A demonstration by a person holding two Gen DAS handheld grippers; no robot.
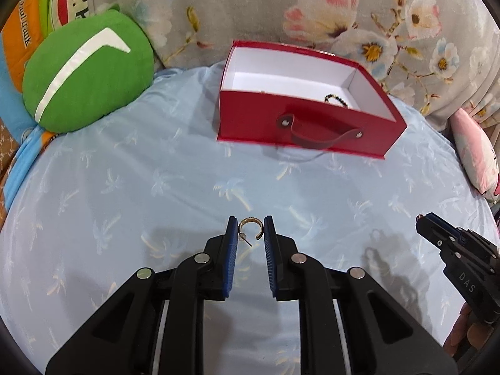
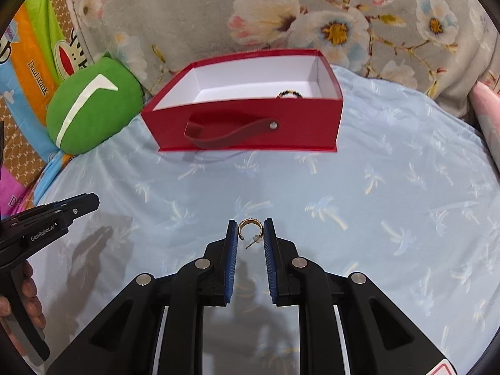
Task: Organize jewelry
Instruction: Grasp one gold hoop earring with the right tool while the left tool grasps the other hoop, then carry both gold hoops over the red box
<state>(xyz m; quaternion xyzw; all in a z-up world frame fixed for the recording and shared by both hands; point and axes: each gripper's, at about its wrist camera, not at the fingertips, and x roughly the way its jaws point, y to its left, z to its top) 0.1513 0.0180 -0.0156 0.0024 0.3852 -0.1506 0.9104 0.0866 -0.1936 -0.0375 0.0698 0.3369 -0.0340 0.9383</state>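
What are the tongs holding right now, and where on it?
Each tongs holds a gold hoop earring by the hoop's outer sides: left tongs and earring; right tongs and earring.

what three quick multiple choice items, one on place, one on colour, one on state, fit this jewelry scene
1. Where is the beaded bracelet?
A. in the box
B. on the green cushion
C. under the handle

2. What colour is the box outside?
A. blue
B. red
C. white

3. What does the left gripper hold?
A. nothing
B. a necklace
C. a gold hoop earring

A: beads show above the white floor, behind the front wall.
B: its outer walls are red.
C: the hoop sits between its fingers, above the sheet.
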